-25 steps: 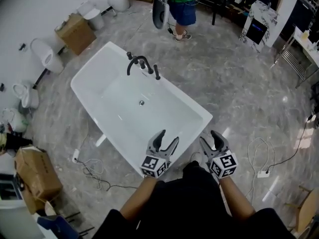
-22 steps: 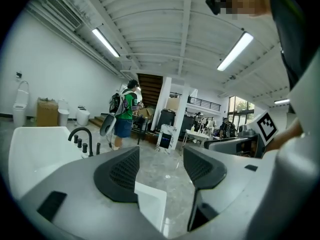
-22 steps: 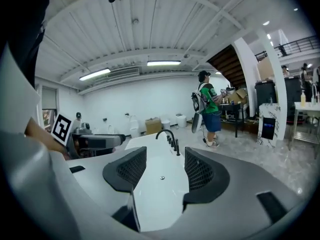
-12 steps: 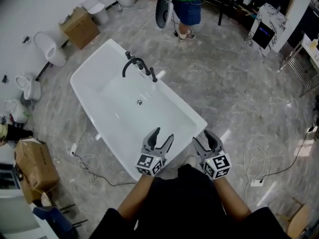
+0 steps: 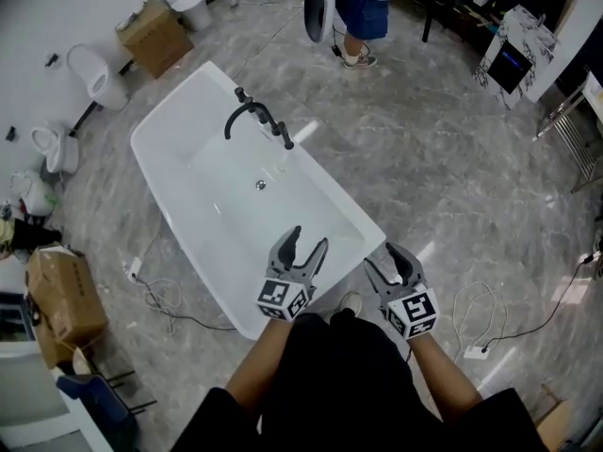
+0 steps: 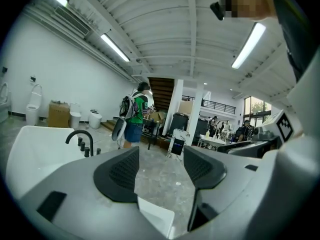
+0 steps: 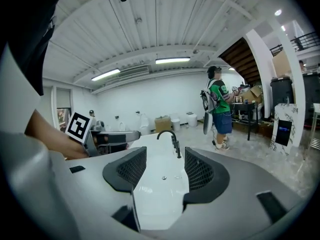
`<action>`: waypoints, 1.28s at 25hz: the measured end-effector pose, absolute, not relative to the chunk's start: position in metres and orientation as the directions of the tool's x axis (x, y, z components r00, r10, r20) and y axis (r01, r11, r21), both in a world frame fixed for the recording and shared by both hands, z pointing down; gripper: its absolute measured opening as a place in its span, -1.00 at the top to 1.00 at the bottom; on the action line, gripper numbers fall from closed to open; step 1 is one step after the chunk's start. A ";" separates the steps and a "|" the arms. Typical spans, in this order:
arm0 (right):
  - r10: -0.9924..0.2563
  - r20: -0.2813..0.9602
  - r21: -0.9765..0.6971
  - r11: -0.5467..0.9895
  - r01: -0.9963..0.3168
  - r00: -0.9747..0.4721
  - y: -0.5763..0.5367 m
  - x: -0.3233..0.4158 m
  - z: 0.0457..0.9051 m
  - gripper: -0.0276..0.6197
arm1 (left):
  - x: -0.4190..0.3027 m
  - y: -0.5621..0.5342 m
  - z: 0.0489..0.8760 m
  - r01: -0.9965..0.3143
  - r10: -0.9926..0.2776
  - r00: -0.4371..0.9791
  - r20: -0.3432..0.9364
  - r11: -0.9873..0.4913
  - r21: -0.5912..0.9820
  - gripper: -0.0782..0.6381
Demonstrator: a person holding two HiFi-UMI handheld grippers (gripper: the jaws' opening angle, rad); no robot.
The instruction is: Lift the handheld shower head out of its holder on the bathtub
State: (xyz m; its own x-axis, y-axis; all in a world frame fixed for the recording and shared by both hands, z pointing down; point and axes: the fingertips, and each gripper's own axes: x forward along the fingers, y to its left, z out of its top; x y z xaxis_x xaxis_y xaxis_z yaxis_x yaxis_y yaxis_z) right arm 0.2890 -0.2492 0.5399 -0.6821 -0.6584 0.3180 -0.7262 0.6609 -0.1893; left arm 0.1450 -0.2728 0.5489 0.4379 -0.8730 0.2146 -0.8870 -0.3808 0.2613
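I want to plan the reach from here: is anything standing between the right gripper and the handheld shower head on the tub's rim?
Nothing visible does. Only the open basin of the bathtub lies between the right gripper, its jaws apart, and the handheld shower head beside the faucet spout.

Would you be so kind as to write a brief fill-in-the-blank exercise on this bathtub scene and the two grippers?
1. The jaws of the left gripper and the right gripper are both ____, with nothing held between them.
2. The curved faucet on the rim of the white bathtub is ____ in colour.
3. The person standing beyond the bathtub wears a ____ top.

Missing words: open; black; green
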 end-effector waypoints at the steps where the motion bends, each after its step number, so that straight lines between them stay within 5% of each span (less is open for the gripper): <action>1: -0.659 0.317 -0.193 0.659 -0.727 -0.682 -0.252 0.291 0.539 0.27 | 0.147 -0.276 0.550 -0.886 -0.872 0.440 0.216 -0.383 0.261 0.07; 32: -0.673 0.355 -0.225 0.612 -0.758 -0.649 -0.377 0.180 0.547 0.27 | 0.029 -0.445 0.641 -0.901 -0.863 0.422 0.277 -0.364 0.238 0.06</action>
